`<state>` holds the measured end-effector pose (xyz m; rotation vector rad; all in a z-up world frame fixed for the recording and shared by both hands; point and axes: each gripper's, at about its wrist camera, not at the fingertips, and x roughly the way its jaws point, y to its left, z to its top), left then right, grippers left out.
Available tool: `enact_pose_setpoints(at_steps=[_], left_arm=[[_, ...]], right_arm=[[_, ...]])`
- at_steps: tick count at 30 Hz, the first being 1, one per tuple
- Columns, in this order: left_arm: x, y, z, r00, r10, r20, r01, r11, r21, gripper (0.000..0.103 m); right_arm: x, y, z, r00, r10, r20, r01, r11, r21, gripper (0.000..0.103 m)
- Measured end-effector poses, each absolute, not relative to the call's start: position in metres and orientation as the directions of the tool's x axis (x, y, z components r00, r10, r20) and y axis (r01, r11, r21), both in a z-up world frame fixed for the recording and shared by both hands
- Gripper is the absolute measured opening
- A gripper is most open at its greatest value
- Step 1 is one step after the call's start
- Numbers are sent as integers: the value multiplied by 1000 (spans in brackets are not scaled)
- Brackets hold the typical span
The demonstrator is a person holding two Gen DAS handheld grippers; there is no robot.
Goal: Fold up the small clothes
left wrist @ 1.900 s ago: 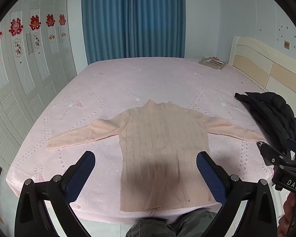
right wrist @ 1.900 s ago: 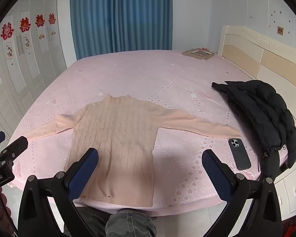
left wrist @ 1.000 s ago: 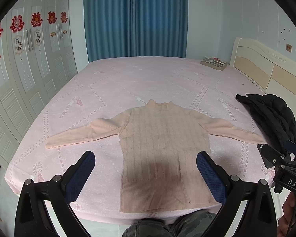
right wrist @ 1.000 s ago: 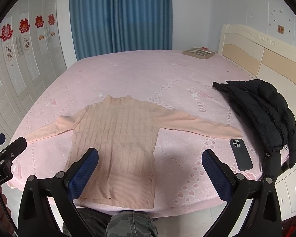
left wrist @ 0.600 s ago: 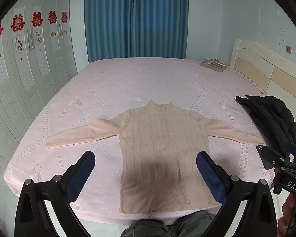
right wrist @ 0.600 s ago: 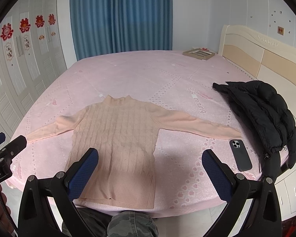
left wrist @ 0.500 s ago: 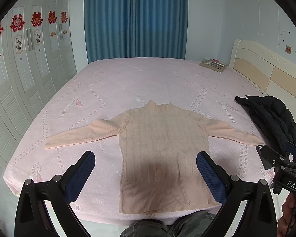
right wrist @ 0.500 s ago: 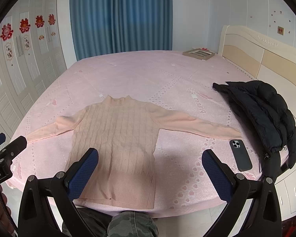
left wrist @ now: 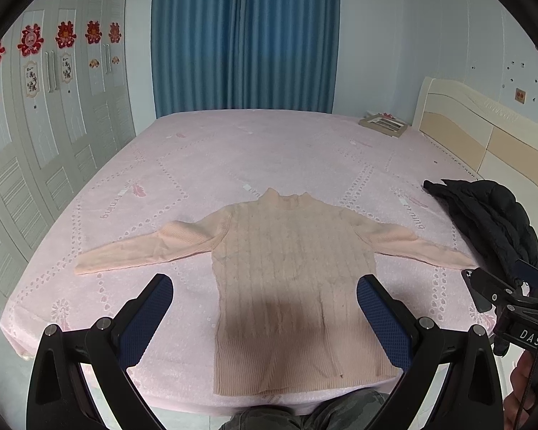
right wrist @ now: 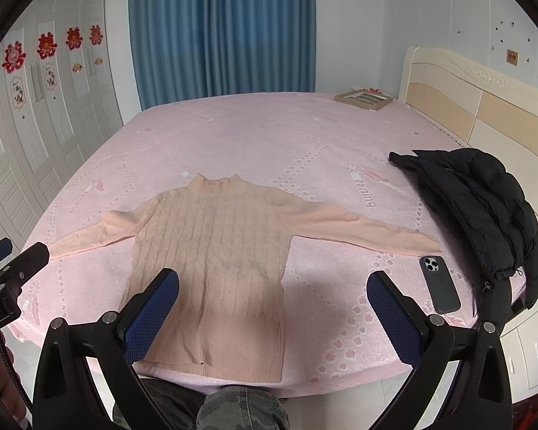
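A small peach cable-knit sweater (left wrist: 290, 268) lies flat on the pink bed, collar away from me, both sleeves spread out to the sides. It also shows in the right wrist view (right wrist: 218, 251). My left gripper (left wrist: 265, 308) is open and empty, held above the sweater's hem near the bed's front edge. My right gripper (right wrist: 272, 297) is open and empty, above the hem's right side. Each gripper shows at the edge of the other's view.
A black puffer jacket (right wrist: 484, 208) lies at the bed's right edge, with a dark phone (right wrist: 439, 283) beside it near the right sleeve's cuff. A picture frame (right wrist: 362, 98) lies at the far right. A white wardrobe (left wrist: 36, 143) stands left, the headboard (right wrist: 484, 107) right.
Both grippers have stayed open and nearly still; the view has only drifted slightly. The sweater has not moved.
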<state>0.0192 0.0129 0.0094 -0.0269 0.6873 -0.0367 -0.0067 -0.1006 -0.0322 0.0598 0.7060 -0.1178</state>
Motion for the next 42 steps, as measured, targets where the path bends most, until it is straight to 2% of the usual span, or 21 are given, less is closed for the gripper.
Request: enact_pose_setpoints(at_steps=[7, 11, 14, 17, 20, 22, 31, 39, 42], left_arm=[[39, 22, -15, 751, -49, -658, 28, 999, -43, 103], [61, 44, -50, 698, -55, -714, -14, 996, -90, 103], [78, 70, -85, 639, -103, -762, -42, 985, -168, 97], [91, 98, -119, 601, -97, -793, -103, 975, -196, 92], [94, 119, -137, 603, -87, -793, -128, 971, -204, 92], [98, 139, -148, 613, -74, -786, -158, 964, -214, 92], [119, 243, -182, 638, -35, -769, -355, 873, -334, 92], [160, 307, -223, 604, 37, -796, -502, 793, -344, 91], [175, 328, -236, 592, 78, -802, -551, 765, -333, 86]], right_arm=[[5, -99, -40, 777, -95, -622, 126, 992, 5, 102], [19, -99, -54, 774, -74, -629, 109, 994, 17, 102], [34, -99, -75, 753, -60, -655, 100, 995, 24, 102], [53, -101, -103, 713, -68, -697, 122, 992, 29, 102], [68, -101, -122, 669, -11, -743, 127, 987, 100, 98], [77, -99, -128, 676, -5, -737, 125, 986, 108, 98], [104, -77, -140, 699, 10, -715, 89, 991, 100, 98], [125, -66, -143, 721, 7, -693, 57, 996, 69, 98], [133, -70, -153, 712, -18, -702, 56, 998, 30, 98]])
